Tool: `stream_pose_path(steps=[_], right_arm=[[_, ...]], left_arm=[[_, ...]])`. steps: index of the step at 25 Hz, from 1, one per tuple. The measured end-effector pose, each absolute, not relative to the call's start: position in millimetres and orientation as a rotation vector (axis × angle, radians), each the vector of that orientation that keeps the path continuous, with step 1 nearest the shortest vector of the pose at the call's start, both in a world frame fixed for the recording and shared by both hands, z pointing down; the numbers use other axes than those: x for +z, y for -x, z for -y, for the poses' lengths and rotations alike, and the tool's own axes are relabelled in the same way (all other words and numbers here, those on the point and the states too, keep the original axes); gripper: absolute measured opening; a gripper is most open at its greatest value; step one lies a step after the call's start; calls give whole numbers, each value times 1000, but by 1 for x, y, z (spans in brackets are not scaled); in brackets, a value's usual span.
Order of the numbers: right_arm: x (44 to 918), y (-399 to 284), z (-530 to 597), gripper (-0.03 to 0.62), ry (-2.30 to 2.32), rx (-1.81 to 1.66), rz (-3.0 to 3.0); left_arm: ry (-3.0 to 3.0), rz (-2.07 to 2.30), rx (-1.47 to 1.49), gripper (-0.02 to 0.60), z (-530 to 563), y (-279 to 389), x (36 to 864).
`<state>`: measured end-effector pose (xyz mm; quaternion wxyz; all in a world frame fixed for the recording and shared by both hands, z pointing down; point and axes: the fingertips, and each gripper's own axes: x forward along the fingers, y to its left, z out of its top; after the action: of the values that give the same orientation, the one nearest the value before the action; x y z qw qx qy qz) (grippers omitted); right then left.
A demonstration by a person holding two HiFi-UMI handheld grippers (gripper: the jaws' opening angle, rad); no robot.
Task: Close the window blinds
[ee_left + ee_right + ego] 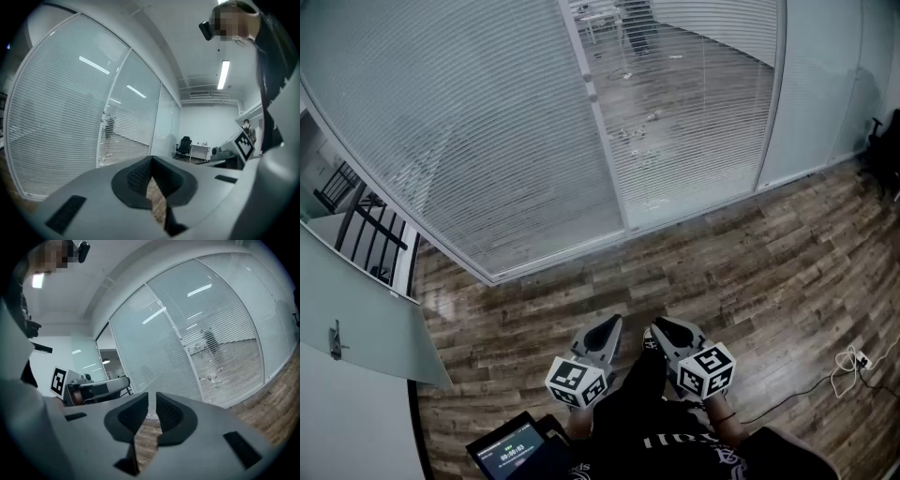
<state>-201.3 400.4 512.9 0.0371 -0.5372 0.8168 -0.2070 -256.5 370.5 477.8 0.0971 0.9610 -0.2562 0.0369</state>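
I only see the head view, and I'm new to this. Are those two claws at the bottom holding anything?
Observer: The left gripper holds nothing; its view shows the jaws shut tip to tip.
Operator: And the right one?
Observer: The right gripper is empty too; its view shows a narrow gap between the jaws.
Operator: Anyone else around?
Observer: Yes, the left gripper view shows a person standing at the far end.

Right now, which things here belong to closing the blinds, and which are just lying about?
For the job:
- window blinds, slats open enough on this pane to see through
- left gripper
- right gripper

Just lying about:
- cable on the floor
- screen at the person's left
- office chair
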Motion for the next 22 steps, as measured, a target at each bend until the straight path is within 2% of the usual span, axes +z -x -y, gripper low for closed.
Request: stream_pose_path(steps=[14,22], right_arm=[[497,116,-161,50,1707,-592,-2545],[498,101,-65,51,1733,-622,-2554]], left_arm=[[-2941,731,72,5,-117,158,461],[-2897,712,37,5,-17,133,465]])
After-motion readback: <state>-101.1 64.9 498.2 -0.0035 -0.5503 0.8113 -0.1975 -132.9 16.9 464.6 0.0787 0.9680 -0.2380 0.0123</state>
